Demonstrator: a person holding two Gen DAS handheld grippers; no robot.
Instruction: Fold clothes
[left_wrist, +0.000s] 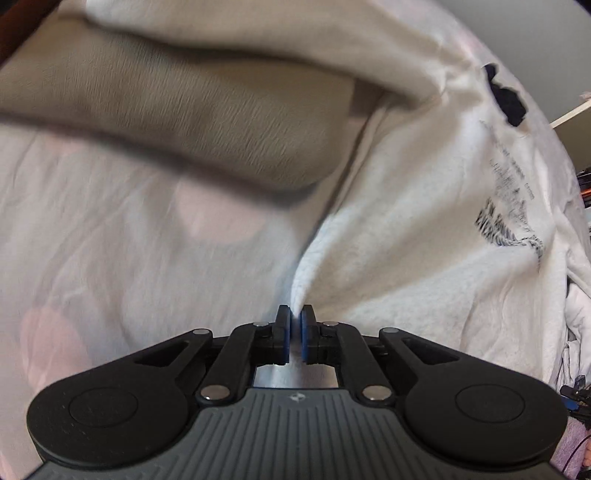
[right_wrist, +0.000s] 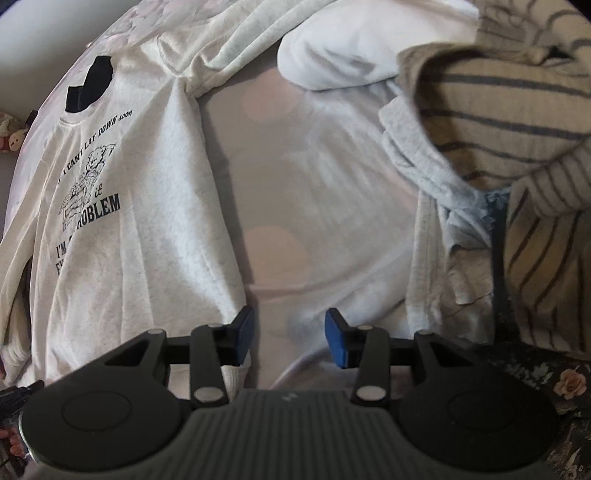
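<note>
Dotted bedsheet (right_wrist: 295, 206); left claw (left_wrist: 295, 325) pinching sweatshirt (left_wrist: 406, 240), right claw (right_wrist: 290, 332) agape.

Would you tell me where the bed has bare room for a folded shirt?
Bare sheet lies between the printed sweatshirt and the striped clothes pile, ahead of the right gripper. The pile's side is crowded.

The sweatshirt (right_wrist: 147, 206) lies on the bedsheet (right_wrist: 295, 192) to my left, the clothes pile (right_wrist: 517, 147) to my right.
</note>
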